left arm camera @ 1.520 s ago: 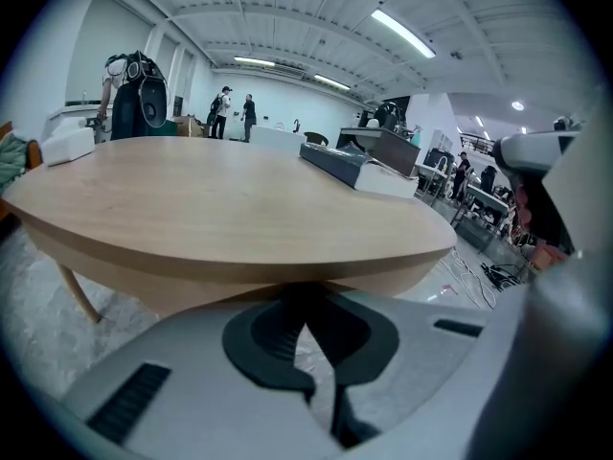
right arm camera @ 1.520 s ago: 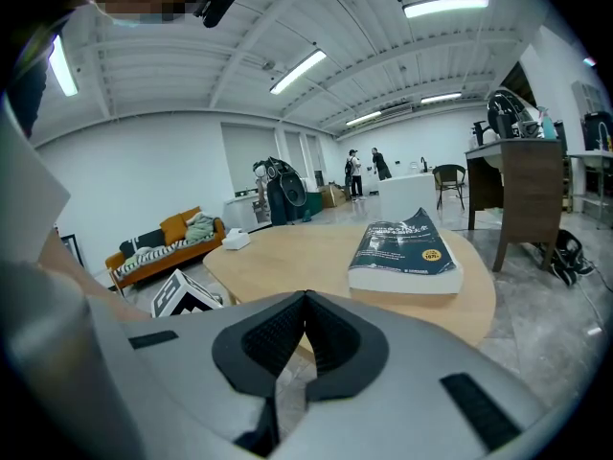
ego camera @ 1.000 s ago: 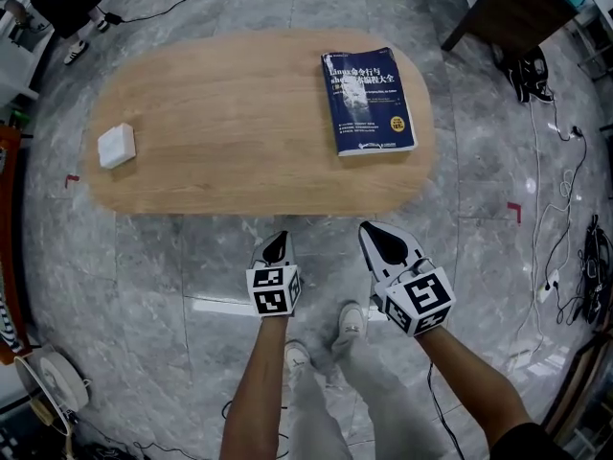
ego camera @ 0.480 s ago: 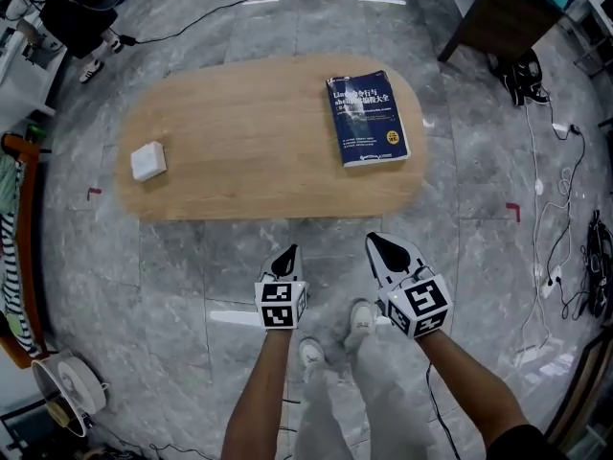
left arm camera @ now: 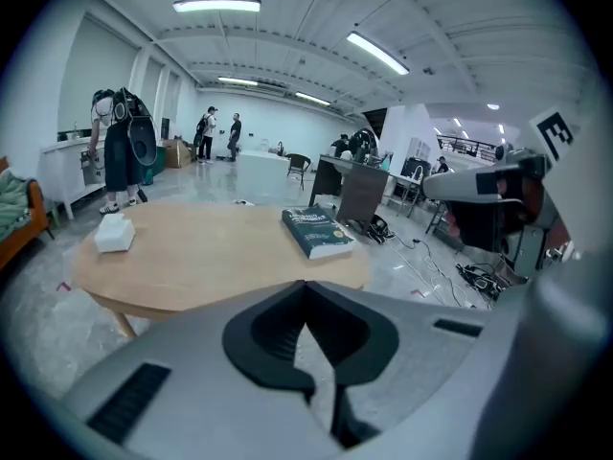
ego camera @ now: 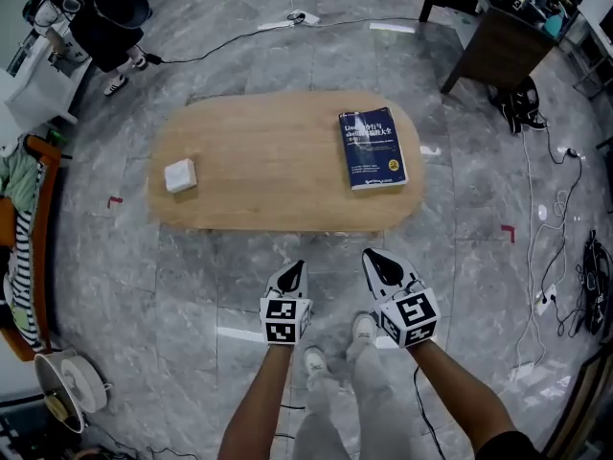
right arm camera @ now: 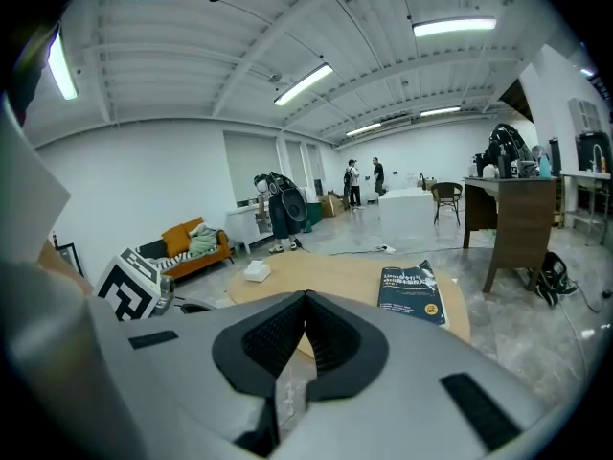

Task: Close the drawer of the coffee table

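Note:
The oval wooden coffee table [ego camera: 268, 199] stands on the grey marble floor ahead of me. No drawer shows on it from any view; its near side is hidden under the top. A dark blue book [ego camera: 374, 149] lies on its right part and a small white box [ego camera: 180, 175] on its left. Both grippers hang side by side short of the table's near edge, apart from it. My left gripper [ego camera: 298, 264] is shut with nothing in it, and so is my right gripper [ego camera: 369, 255]. The table [left arm camera: 206, 247] and book [right arm camera: 410, 290] show beyond the shut jaws.
A dark wooden desk [ego camera: 503, 36] stands at the back right, with cables [ego camera: 575, 257] along the right floor. An orange sofa [ego camera: 24, 247] lines the left, a round white appliance [ego camera: 67, 386] sits at the lower left. People stand at the back left [ego camera: 110, 17].
The table now sits farther off and smaller in the head view, as I have drawn back from it. Both grippers stay shut and side by side.

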